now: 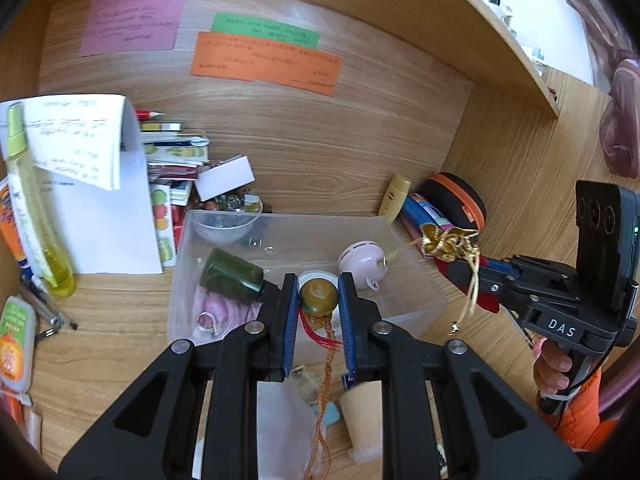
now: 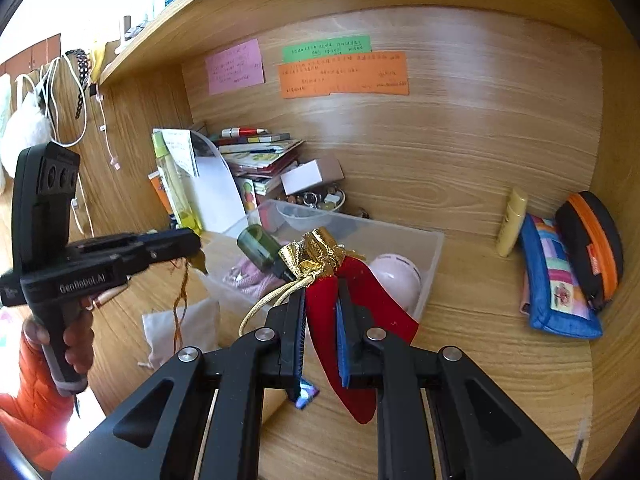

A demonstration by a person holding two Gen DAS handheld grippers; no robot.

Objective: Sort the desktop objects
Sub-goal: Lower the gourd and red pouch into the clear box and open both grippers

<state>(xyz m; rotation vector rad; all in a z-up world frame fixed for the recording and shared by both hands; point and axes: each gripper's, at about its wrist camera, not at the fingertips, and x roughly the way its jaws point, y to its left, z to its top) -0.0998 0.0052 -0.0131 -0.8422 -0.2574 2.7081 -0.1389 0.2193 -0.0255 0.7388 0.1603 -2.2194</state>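
My left gripper [image 1: 319,286] is shut on an amber bead pendant [image 1: 319,296] with a red tassel and a braided orange cord [image 1: 326,380] hanging down; it hovers over the near edge of a clear plastic bin [image 1: 416,314]. The bin holds a dark green bottle [image 1: 232,276], a pink round gadget [image 1: 362,264], a small clear bowl [image 1: 228,228] and pink cloth [image 1: 224,308]. My right gripper [image 2: 322,300] is shut on a red velvet pouch [image 2: 348,340] with a gold top [image 2: 314,256] and gold drawstring [image 2: 272,300], held just before the bin [image 2: 432,256]. In the left wrist view that pouch [image 1: 448,240] hangs right of the bin.
Papers [image 1: 108,208], a yellow spray bottle [image 1: 32,204] and stacked books [image 1: 176,152] crowd the back left. At the right wall lie a yellow tube [image 2: 512,220], a patchwork pouch [image 2: 556,280] and a black-orange case [image 2: 592,240]. A white cloth bag [image 2: 180,332] lies in front of the bin.
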